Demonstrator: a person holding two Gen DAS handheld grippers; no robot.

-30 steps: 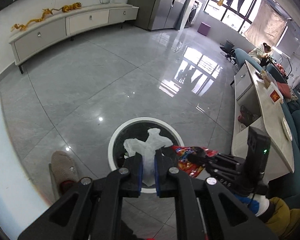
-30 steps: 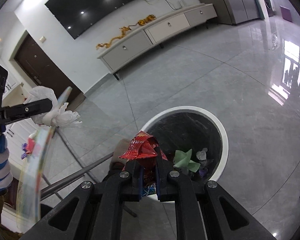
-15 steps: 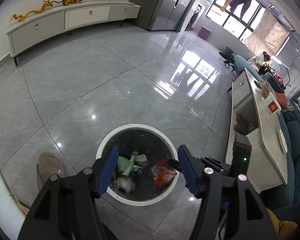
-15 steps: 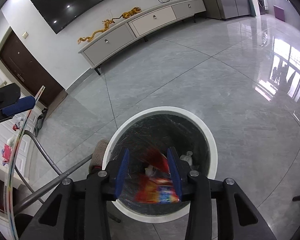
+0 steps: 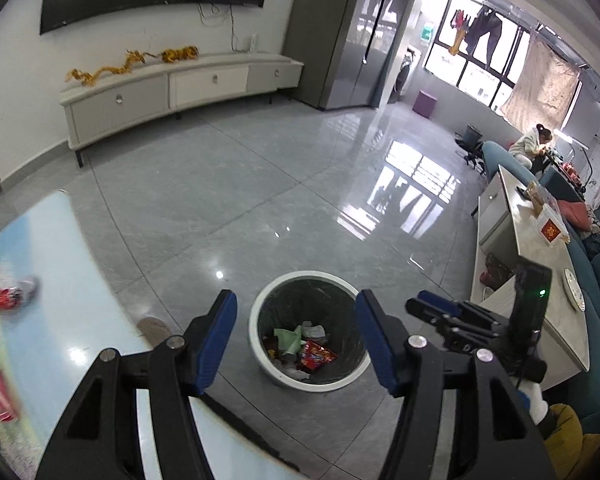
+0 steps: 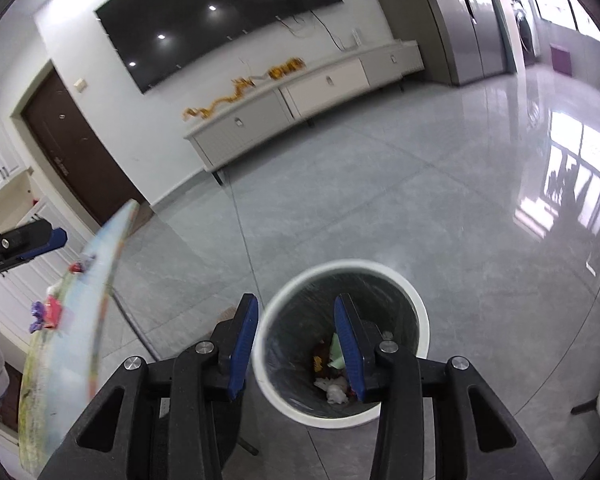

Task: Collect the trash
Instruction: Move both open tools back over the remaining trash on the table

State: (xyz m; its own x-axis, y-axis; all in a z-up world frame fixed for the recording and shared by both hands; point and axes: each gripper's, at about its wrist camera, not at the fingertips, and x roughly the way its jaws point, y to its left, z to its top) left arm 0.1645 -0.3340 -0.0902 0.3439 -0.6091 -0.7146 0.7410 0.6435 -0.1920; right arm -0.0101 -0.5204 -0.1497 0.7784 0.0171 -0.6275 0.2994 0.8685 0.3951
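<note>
Both empty, jaws spread wide: left gripper (image 5: 296, 338) and right gripper (image 6: 296, 342) over the bin (image 5: 260, 356). Remaining wrappers (image 5: 10, 298) on the table (image 5: 60, 320), 9 o'clock from the left gripper, the nearer 1.

1. The white box with a red square panel (image 5: 553, 229), on the long pale worktop (image 5: 540, 264) at the right, carries a gold mark on the red; it is too small to read.
2. The red printed snack wrapper (image 5: 318, 356) in the round white-rimmed trash bin (image 5: 260, 304) shows printing, none of it legible.
3. The green sign (image 5: 428, 33) by the far window is unreadable.
</note>
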